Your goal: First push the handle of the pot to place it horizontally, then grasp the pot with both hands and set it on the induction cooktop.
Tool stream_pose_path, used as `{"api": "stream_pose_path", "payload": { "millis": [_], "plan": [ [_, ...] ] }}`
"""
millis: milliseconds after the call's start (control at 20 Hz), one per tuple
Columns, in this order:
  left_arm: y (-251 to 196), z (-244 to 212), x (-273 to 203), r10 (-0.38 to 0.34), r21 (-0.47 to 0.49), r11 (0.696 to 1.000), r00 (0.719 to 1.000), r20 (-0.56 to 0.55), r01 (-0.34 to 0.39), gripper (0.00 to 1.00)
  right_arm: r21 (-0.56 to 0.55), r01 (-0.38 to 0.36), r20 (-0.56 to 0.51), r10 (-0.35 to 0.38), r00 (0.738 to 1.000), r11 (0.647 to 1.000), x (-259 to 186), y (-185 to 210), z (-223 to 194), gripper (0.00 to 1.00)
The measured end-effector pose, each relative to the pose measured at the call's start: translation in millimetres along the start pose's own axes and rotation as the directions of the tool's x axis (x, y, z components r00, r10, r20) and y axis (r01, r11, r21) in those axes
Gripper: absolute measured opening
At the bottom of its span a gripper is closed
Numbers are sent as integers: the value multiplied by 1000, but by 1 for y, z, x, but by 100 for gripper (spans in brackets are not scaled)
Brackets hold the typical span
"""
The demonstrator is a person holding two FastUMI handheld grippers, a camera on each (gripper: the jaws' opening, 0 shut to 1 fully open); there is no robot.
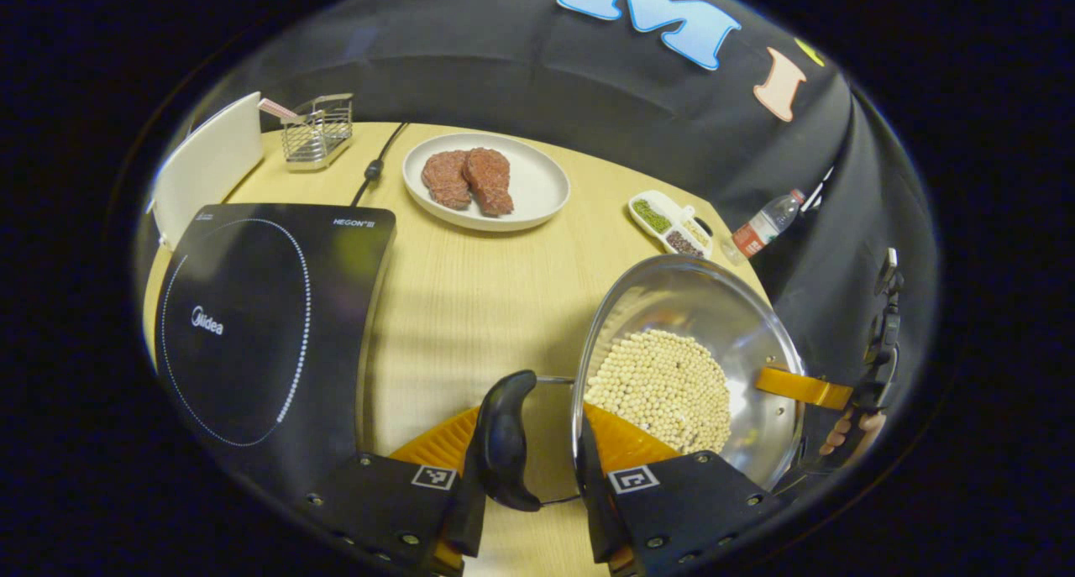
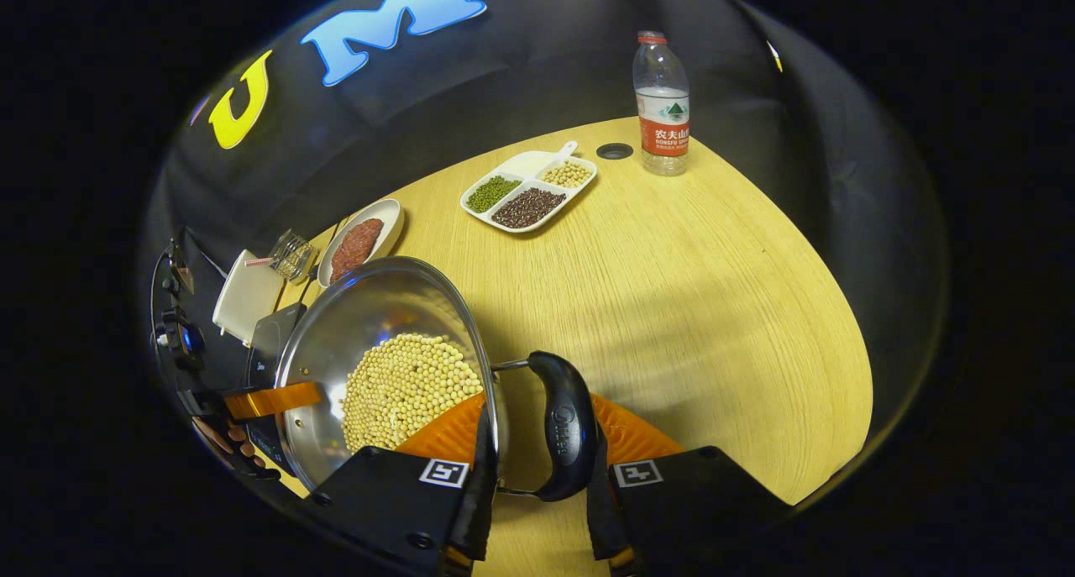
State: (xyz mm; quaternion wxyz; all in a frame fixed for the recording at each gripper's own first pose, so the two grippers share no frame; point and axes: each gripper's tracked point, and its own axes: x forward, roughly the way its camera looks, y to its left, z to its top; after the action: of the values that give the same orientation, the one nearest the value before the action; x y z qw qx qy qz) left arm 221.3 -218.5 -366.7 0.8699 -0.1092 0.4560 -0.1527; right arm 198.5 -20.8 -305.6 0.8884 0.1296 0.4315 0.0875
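Observation:
A steel pot (image 1: 714, 304) (image 2: 369, 308) full of soybeans (image 1: 663, 384) stands on the wooden table (image 2: 714, 291), right of the black induction cooktop (image 1: 252, 325). My left gripper (image 1: 529, 413) spans the pot's black handle (image 1: 504, 434): one finger is on the handle's outer side, the other at the pot's rim. My right gripper (image 2: 542, 409) holds the opposite black handle (image 2: 567, 426) the same way. Across the pot, each view also shows the other gripper, held by a hand (image 1: 848, 434).
A white plate (image 1: 537, 191) with two pieces of meat lies behind the cooktop. A divided dish of beans (image 2: 525, 164) and a water bottle (image 2: 661, 98) stand at the far side. A wire rack (image 1: 317, 132), a white board (image 1: 210, 161) and the cooktop's cable (image 1: 374, 170) are at the back left.

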Motion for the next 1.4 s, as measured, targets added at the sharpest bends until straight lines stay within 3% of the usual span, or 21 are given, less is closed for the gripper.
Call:
{"api": "stream_pose_path", "payload": {
  "millis": [100,300,350,500,550,650,700,800,1150,1200,1250,1350,1400],
  "plan": [
    [-1,-9,-17,-1,-8,1000,1000,-14,1,50,6,7,-7,-7,1000,1000,-18,5,-10,45],
    [4,-14,-58,-14,5,1000,1000,15,14,54,7,3,4,-3,1000,1000,-50,23,-23,48],
    [7,-16,-69,-13,11,1000,1000,19,13,54,6,-1,3,1,1000,1000,-56,30,-27,45],
    [26,-16,-96,-3,16,1000,1000,27,3,46,-2,-19,13,19,1000,1000,-68,56,-34,45],
    [34,-13,-106,0,17,1000,999,38,0,48,-3,-25,20,25,999,1000,-71,66,-36,48],
    [52,-9,-121,7,15,1000,998,56,-7,46,-11,-39,28,39,999,999,-73,87,-39,48],
    [61,-7,-128,9,14,1000,998,63,-10,48,-16,-49,29,49,998,999,-73,97,-39,45],
    [79,-5,-140,14,2,1000,997,70,-14,54,-33,-65,23,66,998,997,-73,117,-40,48],
    [146,11,-169,40,-28,999,993,110,-37,54,-65,-95,29,97,995,993,-60,187,-39,45],
    [157,14,-173,46,-27,999,992,115,-43,50,-62,-101,26,103,994,993,-57,199,-41,45],
    [167,17,-176,52,-25,998,991,123,-49,54,-59,-106,23,108,994,993,-54,210,-44,45],
    [190,23,-183,63,-23,998,989,131,-60,50,-58,-114,21,116,993,992,-47,231,-46,48],
    [201,26,-185,67,-23,998,988,136,-65,54,-57,-118,23,120,993,991,-42,241,-47,44]
  ]
}}
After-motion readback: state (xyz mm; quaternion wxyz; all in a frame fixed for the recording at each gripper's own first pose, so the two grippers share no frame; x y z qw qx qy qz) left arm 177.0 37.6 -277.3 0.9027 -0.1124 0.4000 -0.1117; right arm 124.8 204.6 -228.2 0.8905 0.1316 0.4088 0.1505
